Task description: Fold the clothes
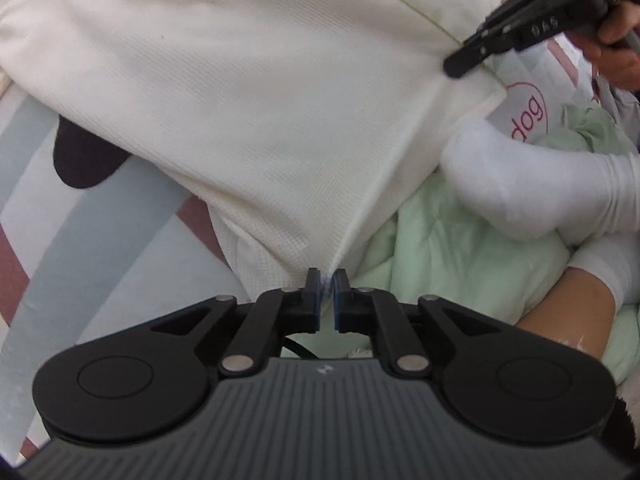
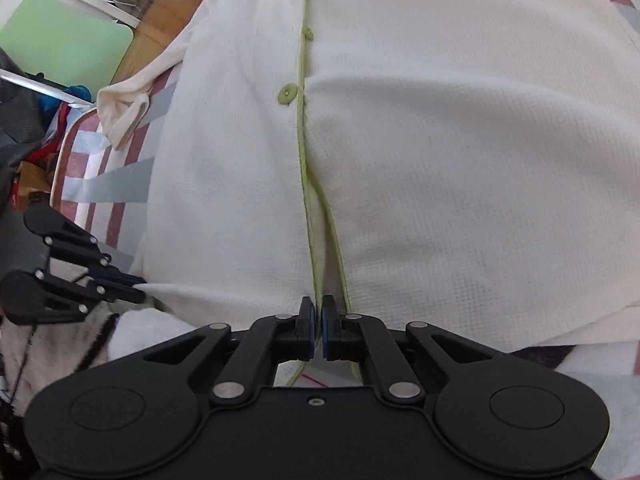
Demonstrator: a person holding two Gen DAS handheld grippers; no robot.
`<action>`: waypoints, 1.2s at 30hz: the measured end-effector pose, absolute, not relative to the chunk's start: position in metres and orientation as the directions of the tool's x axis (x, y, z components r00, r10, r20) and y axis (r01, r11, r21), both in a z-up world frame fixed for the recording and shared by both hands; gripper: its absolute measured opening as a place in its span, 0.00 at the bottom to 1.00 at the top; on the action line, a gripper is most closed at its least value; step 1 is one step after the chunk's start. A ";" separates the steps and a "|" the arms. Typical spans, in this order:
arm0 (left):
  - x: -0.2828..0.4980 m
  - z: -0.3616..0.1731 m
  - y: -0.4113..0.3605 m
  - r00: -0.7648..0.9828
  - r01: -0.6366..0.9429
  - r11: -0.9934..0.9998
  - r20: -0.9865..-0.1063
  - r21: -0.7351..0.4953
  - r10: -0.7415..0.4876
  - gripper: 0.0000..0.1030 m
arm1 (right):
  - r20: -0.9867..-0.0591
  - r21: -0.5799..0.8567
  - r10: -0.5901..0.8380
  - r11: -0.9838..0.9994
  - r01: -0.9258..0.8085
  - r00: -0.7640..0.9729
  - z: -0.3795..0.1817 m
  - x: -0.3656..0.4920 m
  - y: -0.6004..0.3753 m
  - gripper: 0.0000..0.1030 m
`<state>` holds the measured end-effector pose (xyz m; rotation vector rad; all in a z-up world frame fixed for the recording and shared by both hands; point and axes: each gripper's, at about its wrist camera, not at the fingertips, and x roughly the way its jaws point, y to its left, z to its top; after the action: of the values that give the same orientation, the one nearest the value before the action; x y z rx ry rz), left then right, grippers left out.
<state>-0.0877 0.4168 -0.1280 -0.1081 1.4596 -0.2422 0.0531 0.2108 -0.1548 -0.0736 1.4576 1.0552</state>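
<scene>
Left wrist view: left gripper [image 1: 327, 280] is pinching the cream shirt [image 1: 240, 100] at its hem corner; right gripper [image 2: 318, 312] is clamping the green-trimmed placket hem. Shirt is lying over the striped bedding [image 2: 108, 184]. Thin bites risk slipping; unequal pulling risks skewing the fold.

Each camera sits on the back of its own gripper and looks forward along the two black fingers, tipped steeply down and very close to the cloth. The left wrist view looks across the cream shirt [image 1: 248, 92] from its bottom corner, with the right gripper [image 1: 460, 66] up in its top right. The right wrist view looks along the shirt's green-edged front opening, with the left gripper [image 2: 138, 288] at its left edge. Both views show the same shirt and the striped sheet [image 2: 108, 184] under it.
</scene>
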 end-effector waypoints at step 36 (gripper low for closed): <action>0.052 -0.146 0.381 0.495 -0.155 0.960 -0.859 -0.232 -0.128 0.08 | -0.882 -0.051 0.160 0.903 -0.427 0.444 -0.121 0.114 0.063 0.45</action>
<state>0.0518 0.3810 -0.1461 -0.2958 1.0569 0.0165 0.1138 0.0634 -0.1205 -0.2832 1.0519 0.3696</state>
